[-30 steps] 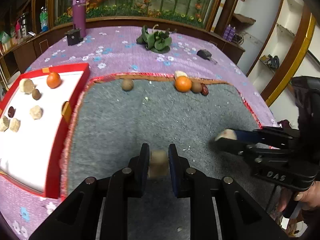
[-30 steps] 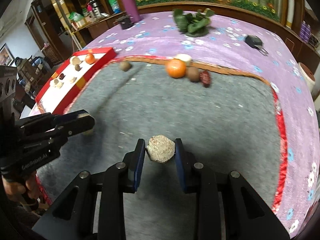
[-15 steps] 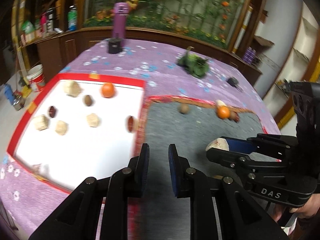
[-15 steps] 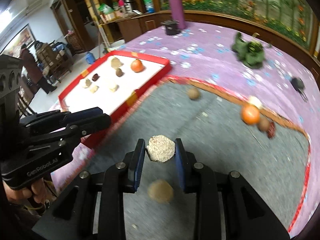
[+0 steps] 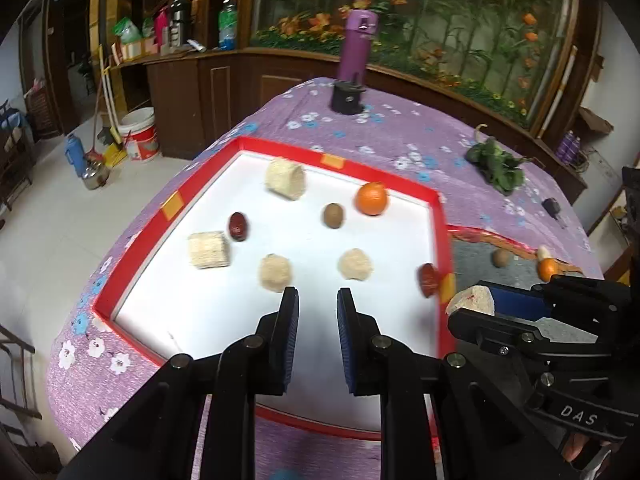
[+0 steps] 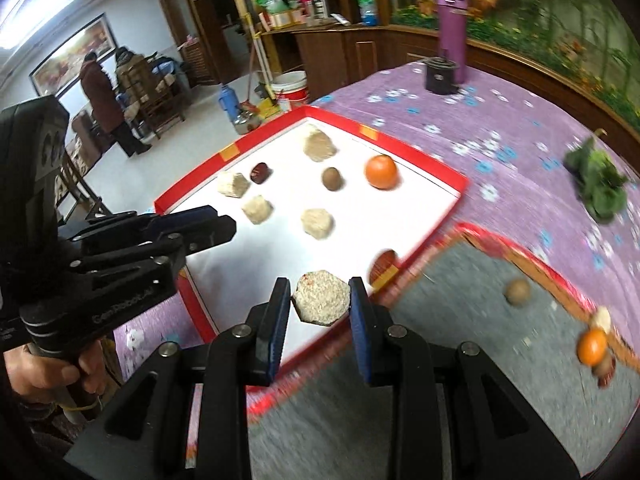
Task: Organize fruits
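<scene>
A red-rimmed white tray (image 5: 400,183) (image 6: 424,162) holds an orange (image 5: 372,198) (image 6: 381,171), a brown round fruit (image 5: 333,215), red dates (image 5: 238,226) and several beige cakes (image 5: 274,272). My left gripper (image 5: 317,312) is slightly open and empty above the tray's near part; it also shows in the right wrist view (image 6: 218,220). My right gripper (image 6: 320,300) is shut on a beige hexagonal cake (image 6: 321,297) over the tray's near right edge; this cake also shows in the left wrist view (image 5: 472,300).
On the grey mat (image 6: 460,340) lie a brown fruit (image 6: 517,291), an orange (image 6: 592,346), a pale piece and a date. A purple bottle (image 5: 359,44), a dark cup (image 5: 347,98) and a green leafy bunch (image 5: 498,166) stand on the purple cloth. People stand far left.
The beige cake that my left gripper held a second ago is gone from it; it dropped on the mat. Both grippers swung left from the grey mat to the tray.
</scene>
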